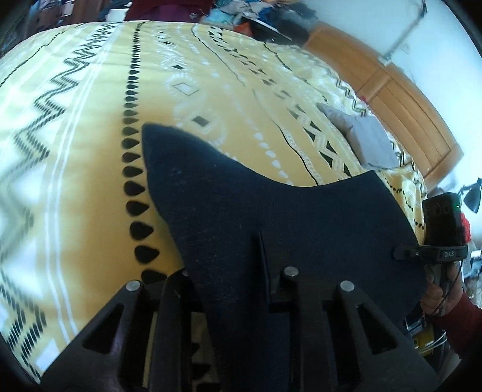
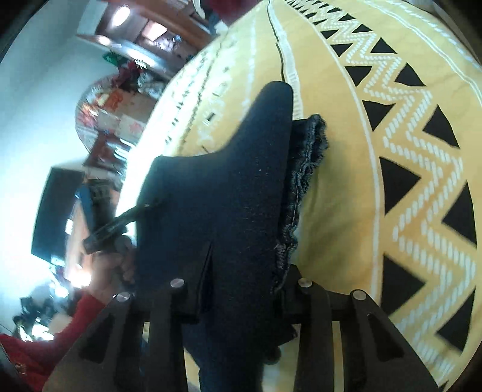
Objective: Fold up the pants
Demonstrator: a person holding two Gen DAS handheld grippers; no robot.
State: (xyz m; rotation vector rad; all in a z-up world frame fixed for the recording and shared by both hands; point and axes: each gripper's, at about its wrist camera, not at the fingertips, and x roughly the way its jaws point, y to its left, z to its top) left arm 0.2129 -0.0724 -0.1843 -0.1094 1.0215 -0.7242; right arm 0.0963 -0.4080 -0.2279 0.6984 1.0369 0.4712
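The dark navy pants (image 1: 271,217) hang stretched between both grippers above the yellow patterned bed. In the left wrist view my left gripper (image 1: 262,289) is shut on the fabric's near edge, and the cloth hides its fingertips. My right gripper (image 1: 403,251) shows at the far right of that view, pinching the other corner. In the right wrist view my right gripper (image 2: 238,289) is shut on the pants (image 2: 223,187), whose folded hem with stitching (image 2: 304,169) hangs beside it. My left gripper (image 2: 147,208) grips the cloth at the left.
The yellow bedspread with black zigzags (image 1: 90,150) fills both views (image 2: 391,150). A grey folded cloth (image 1: 367,135) lies near the wooden headboard (image 1: 406,99). A clothes pile (image 1: 265,18) sits beyond the bed. Cluttered furniture (image 2: 114,114) stands off the bed's edge.
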